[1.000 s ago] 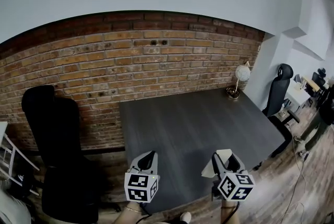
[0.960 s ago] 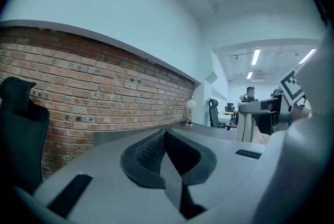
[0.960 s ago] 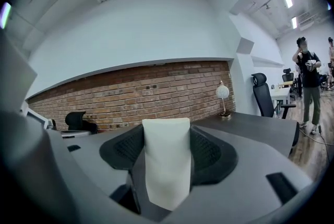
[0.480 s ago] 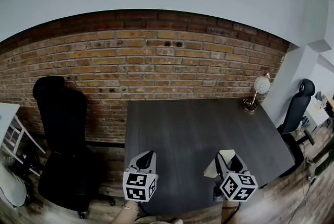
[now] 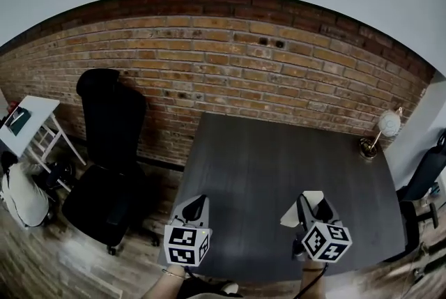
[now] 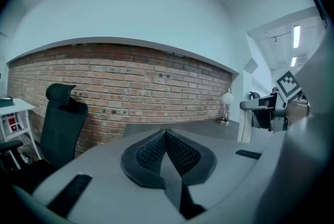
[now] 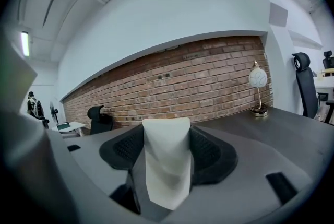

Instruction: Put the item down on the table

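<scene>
A folded white sheet of paper [image 7: 166, 163] stands pinched between the jaws of my right gripper [image 7: 166, 152]. In the head view the same paper [image 5: 301, 209] sticks out ahead of the right gripper [image 5: 312, 209], held above the near right part of the dark grey table [image 5: 279, 165]. My left gripper [image 5: 198, 207] hovers over the table's near left edge. Its jaws meet with nothing between them, as the left gripper view [image 6: 166, 147] shows.
A brick wall [image 5: 209, 67] runs behind the table. A black office chair [image 5: 108, 151] stands left of the table. A small globe lamp [image 5: 380, 134] sits on the far right corner. A white side table [image 5: 28, 123] and a person's sleeve [image 5: 21, 193] are at far left.
The head view has swung left: table and lamp shifted right, the chair and white side table came into sight. Both grippers keep their places, the paper still held.
</scene>
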The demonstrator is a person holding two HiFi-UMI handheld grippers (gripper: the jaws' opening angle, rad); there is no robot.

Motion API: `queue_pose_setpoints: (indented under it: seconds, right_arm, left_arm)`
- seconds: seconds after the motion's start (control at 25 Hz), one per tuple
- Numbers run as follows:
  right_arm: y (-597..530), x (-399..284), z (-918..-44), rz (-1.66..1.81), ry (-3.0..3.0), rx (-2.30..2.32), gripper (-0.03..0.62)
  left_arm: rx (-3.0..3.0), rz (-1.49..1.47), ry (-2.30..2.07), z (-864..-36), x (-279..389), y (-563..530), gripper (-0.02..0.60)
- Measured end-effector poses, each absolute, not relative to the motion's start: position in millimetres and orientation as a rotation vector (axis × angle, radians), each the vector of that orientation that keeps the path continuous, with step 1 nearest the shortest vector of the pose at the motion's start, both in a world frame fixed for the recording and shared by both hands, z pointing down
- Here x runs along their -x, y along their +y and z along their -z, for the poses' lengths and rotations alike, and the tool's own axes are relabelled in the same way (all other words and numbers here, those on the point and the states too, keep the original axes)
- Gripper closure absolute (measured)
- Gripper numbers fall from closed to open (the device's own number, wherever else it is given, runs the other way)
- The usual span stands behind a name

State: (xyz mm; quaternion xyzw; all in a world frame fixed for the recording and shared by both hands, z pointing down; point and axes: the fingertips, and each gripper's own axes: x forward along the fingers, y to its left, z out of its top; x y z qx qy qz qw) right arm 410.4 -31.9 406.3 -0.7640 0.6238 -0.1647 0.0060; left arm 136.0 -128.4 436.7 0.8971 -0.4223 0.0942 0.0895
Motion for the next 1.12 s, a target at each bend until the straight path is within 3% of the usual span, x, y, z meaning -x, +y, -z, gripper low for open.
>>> queue_pose_setpoints:
  seconds: [0.24, 1.12]
  right_arm:
    - [-45.7, -405.3, -426.2, 0.542, 2.018, 2.362, 0.301]
    - [-95.0, -409.7, -445.3, 0.537, 2.281, 2.329, 0.301]
  left_arm:
    - [-2.629, -0.316, -1.335, -444.6, -114.9, -137.9, 0.566]
    - [-2.635, -0.332, -1.337, -448.3, -136.7, -175.4, 0.566]
